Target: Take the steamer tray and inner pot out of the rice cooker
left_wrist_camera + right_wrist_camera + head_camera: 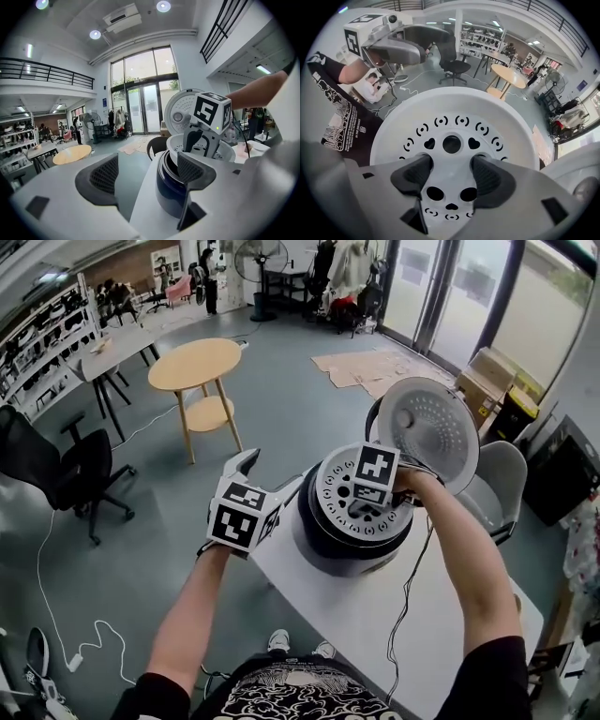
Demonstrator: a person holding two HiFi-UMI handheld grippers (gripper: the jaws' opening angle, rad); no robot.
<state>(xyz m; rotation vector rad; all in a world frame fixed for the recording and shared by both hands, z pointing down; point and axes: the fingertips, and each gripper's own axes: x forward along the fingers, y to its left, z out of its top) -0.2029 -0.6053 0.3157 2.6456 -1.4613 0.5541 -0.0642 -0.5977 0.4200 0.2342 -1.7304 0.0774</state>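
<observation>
The rice cooker (349, 557), dark-walled with a white base, stands on the white table (375, 629) with its lid (428, 432) tipped open behind. My right gripper (370, 505) points down and is shut on the white perforated steamer tray (339, 495). Its pads sit in two holes and pinch the strip between them (451, 176). In the left gripper view the steamer tray (176, 146) sits raised above the cooker's rim (164, 171). The inner pot is hidden under the tray. My left gripper (272, 474) hangs open and empty left of the cooker, its jaws (150, 176) aimed at the wall.
A cable (409, 601) runs across the table near my right arm. A grey chair (499, 486) stands behind the cooker. On the floor to the left are a round wooden table (195, 365), a black office chair (58, 470) and a white cord (84, 650).
</observation>
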